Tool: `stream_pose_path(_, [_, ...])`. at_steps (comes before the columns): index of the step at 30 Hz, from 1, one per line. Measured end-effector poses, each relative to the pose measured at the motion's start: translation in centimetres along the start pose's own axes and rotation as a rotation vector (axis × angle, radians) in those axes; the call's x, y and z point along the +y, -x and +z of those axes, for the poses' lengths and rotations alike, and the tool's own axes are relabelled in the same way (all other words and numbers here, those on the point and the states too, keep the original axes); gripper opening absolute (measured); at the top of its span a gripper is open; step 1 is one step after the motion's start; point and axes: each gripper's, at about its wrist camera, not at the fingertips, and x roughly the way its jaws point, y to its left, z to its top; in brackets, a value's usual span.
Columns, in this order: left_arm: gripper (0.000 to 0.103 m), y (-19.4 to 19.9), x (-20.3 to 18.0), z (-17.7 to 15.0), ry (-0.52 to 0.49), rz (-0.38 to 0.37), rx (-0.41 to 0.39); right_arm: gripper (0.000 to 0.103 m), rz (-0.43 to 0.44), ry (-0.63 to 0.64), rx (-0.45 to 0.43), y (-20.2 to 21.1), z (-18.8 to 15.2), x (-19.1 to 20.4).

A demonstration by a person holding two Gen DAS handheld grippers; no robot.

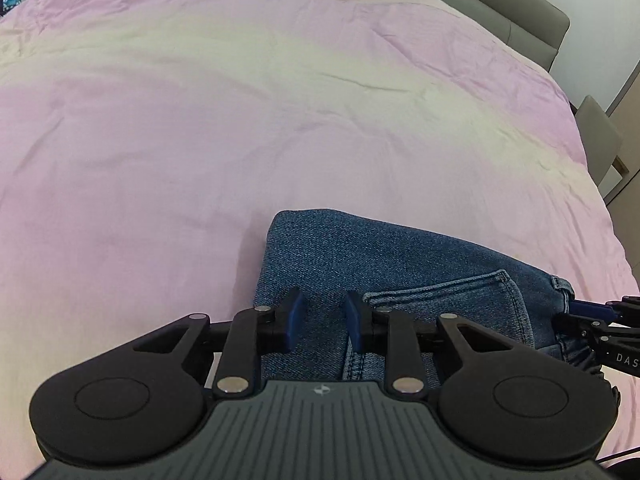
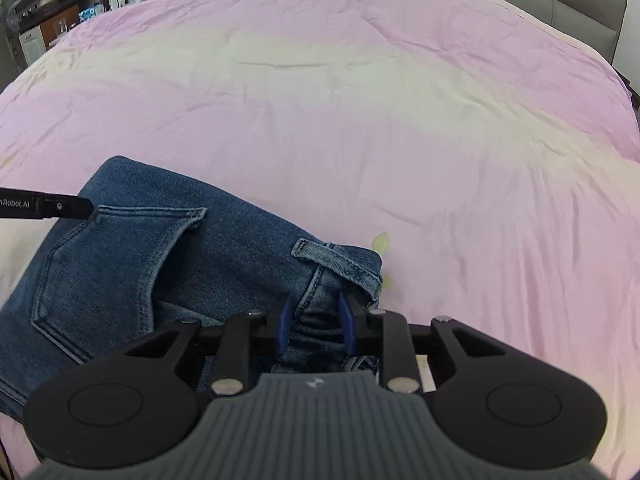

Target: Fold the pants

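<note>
Left wrist view: left gripper stands narrowly parted over the jeans; whether it pinches cloth cannot be told. The right gripper nips the waistband fabric. The jeans lie folded into a compact bundle on the pink bed. Folding appears nearly complete, perhaps one fold remaining.

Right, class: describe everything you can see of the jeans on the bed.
The jeans are mid-blue denim, folded into a compact bundle near the close edge of the pink bedcover. A stitched back pocket faces up, and a belt loop shows at the waistband corner. The right gripper straddles bunched cloth at that corner; the left gripper has denim between its fingers at the other end. Whether either pinches tight is unclear.
</note>
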Motion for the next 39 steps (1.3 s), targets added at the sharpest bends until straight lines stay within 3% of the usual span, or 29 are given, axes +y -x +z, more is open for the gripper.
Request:
stream_pose_path(9, [0.032,1.9,-0.6,-0.6,-0.029,0.024,-0.052,0.024,-0.002,-0.002,-0.007,0.6,0.4,0.0])
stream_pose_path(11, [0.037,3.3,-0.7,-0.9,-0.017,0.026,-0.062,0.031,0.017,-0.015,-0.029,1.9,0.3,0.0])
stream_pose_path(13, [0.042,4.9,-0.8,-1.0,-0.01,0.027,-0.072,0.047,0.02,-0.024,-0.051,3.4,0.1,-0.1])
stream_pose_path(19, [0.055,9.1,-0.6,-1.8,0.011,0.035,-0.037,0.068,0.052,-0.1,-0.086,7.7,-2.0,-1.4])
stream_pose_path(23, [0.062,10.5,0.0,-3.6,0.013,0.047,0.0,0.076,0.106,-0.244,-0.07,9.1,-4.6,-3.3])
stream_pose_path(25, [0.069,11.2,1.1,-4.4,0.062,0.022,-0.002,0.084,0.124,-0.327,-0.052,9.2,-5.8,-4.4])
stream_pose_path(30, [0.072,11.3,4.0,-5.7,0.254,-0.067,0.015,0.085,0.223,-0.572,-0.011,8.0,-9.7,-7.1])
stream_pose_path(36, [0.076,9.8,5.9,-6.9,0.384,-0.151,0.041,0.087,0.358,-0.846,0.025,5.5,-13.6,-8.9])
stream_pose_path(39, [0.076,8.8,6.5,-7.4,0.433,-0.146,0.076,0.087,0.438,-0.945,0.022,4.5,-14.9,-9.4])
